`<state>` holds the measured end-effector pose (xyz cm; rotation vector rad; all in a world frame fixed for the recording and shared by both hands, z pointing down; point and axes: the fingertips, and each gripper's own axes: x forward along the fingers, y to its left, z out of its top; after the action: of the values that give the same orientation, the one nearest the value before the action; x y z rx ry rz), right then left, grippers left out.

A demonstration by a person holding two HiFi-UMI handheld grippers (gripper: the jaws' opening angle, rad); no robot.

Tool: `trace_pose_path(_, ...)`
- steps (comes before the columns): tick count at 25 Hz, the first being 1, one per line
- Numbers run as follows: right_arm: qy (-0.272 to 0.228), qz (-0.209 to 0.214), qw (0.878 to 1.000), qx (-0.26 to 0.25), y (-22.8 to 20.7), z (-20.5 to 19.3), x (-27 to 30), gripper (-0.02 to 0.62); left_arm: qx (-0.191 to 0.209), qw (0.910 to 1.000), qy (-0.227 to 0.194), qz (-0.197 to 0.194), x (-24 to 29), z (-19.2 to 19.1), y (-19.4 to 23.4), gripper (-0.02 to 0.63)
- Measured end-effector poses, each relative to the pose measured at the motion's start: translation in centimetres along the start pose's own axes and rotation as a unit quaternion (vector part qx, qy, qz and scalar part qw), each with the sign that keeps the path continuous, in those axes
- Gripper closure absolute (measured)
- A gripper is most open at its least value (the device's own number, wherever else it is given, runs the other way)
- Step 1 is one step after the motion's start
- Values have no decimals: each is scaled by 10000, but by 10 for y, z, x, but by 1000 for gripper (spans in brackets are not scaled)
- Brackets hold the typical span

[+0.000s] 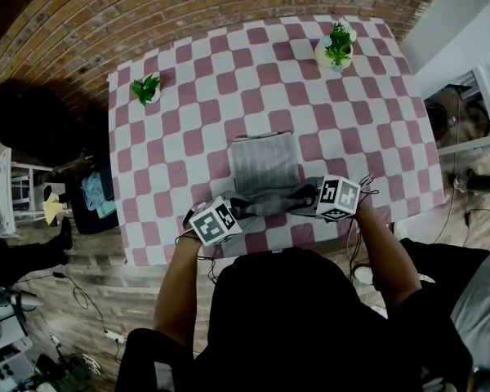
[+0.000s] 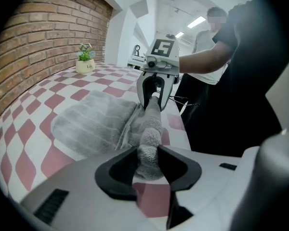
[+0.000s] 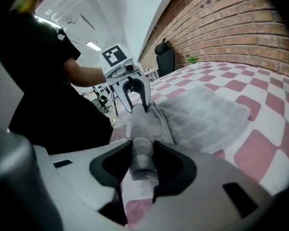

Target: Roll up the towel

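Note:
A grey towel (image 1: 265, 162) lies flat on the pink-and-white checked table (image 1: 180, 129), and its near edge is rolled into a thick roll (image 1: 274, 203). My left gripper (image 1: 243, 209) is shut on the left end of that roll. My right gripper (image 1: 309, 196) is shut on the right end. In the left gripper view the roll (image 2: 149, 129) runs from my left gripper (image 2: 147, 155) to the right gripper (image 2: 151, 89) opposite. In the right gripper view the roll (image 3: 139, 129) sits pinched in my right gripper (image 3: 143, 160), and the left gripper (image 3: 134, 97) holds its far end.
Two small potted plants stand on the table, one at the far right (image 1: 336, 46) and one at the far left (image 1: 146, 88). A brick wall (image 1: 106, 23) runs behind the table. The roll lies close to the table's near edge (image 1: 269, 247).

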<state>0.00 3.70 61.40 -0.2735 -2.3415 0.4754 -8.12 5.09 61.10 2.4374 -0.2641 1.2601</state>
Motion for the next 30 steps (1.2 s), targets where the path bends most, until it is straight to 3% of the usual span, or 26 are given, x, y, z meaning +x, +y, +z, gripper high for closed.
trace_pose_path(4, -231, -360, 9991, -9, -11, 8, -6, 446, -250, 9992, -267, 184, -5, 2, 13, 457)
trace_pose_path(10, -793, -1274, 9887, -34, -42, 22, -22, 407, -374, 9952, -552, 723, -13, 9, 40, 446)
trace_pose_path(13, -980, -1538, 9832, 48, -52, 25, -27, 403, -171, 9903, -500, 1282, -22, 15, 56, 409)
trace_pose_path(18, -1122, -2281, 9671, -50, -72, 33, -40, 400, 109, 9783, -500, 2008, -27, 27, 78, 411)
trace_pose_path(23, -997, -2788, 9462, -1308, -54, 55, -56, 399, 247, 9725, -308, 2294, -23, 31, 95, 434)
trace_pose_path(26, -407, -2665, 9333, -2374, -26, 51, -46, 399, 314, 9717, -252, 2326, -20, 33, 102, 454)
trace_pose_path(30, 604, -2752, 8990, -3352, -21, 28, -23, 353, 438, 9702, -170, 2378, -14, 35, 106, 490)
